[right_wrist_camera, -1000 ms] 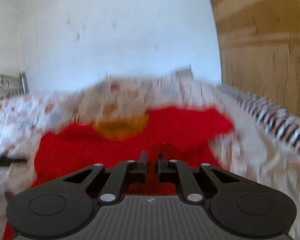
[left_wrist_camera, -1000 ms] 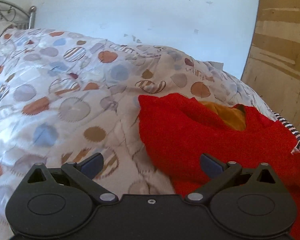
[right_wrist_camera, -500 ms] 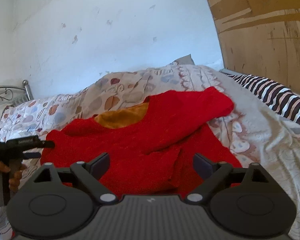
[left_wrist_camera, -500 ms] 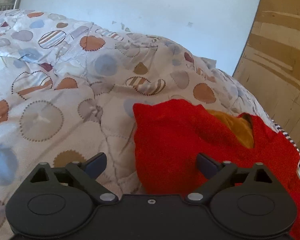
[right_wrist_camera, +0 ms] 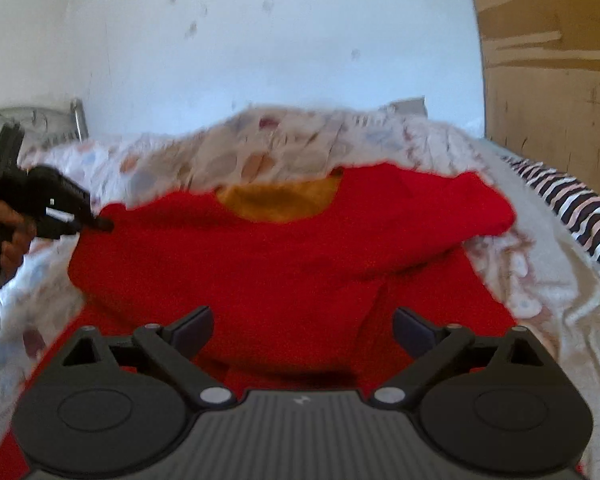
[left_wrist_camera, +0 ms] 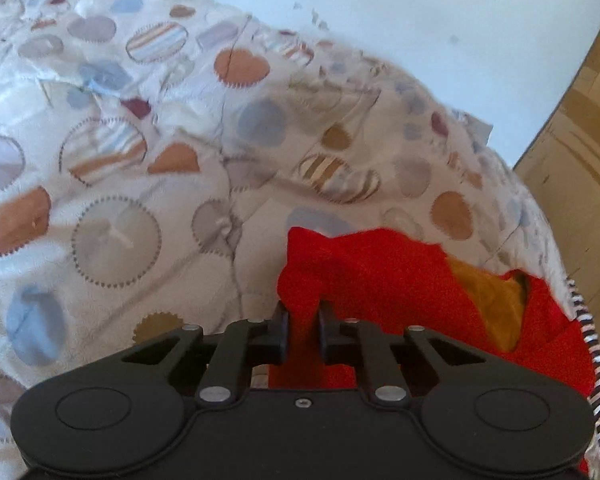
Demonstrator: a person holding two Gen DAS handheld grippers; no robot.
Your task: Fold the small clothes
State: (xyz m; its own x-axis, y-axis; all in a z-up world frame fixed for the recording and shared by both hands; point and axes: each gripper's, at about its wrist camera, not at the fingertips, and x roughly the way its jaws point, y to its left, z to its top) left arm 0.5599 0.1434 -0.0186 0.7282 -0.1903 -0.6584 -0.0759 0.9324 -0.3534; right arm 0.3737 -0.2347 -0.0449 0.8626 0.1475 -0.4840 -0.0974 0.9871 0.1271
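White wall [right_wrist_camera: 260, 40] and a wooden panel [right_wrist_camera: 548, 60] are seen behind a bed covered by a quilt [left_wrist_camera: 140, 184] printed with circles and hearts, and on this quilt the red garment [right_wrist_camera: 280, 264] with a mustard inner lining [right_wrist_camera: 278, 202] is spread, a striped cloth [right_wrist_camera: 572, 208] lying at about 3 o'clock from it. A fold at the garment's edge is being clamped between the closing jaws of the left gripper [left_wrist_camera: 303, 322], which is seen at 9 o'clock in the right wrist view and is held by a hand [right_wrist_camera: 8, 236]. Jaws of the right gripper [right_wrist_camera: 304, 326] are opening wide over the red fabric, and nothing is pressed by their pads.
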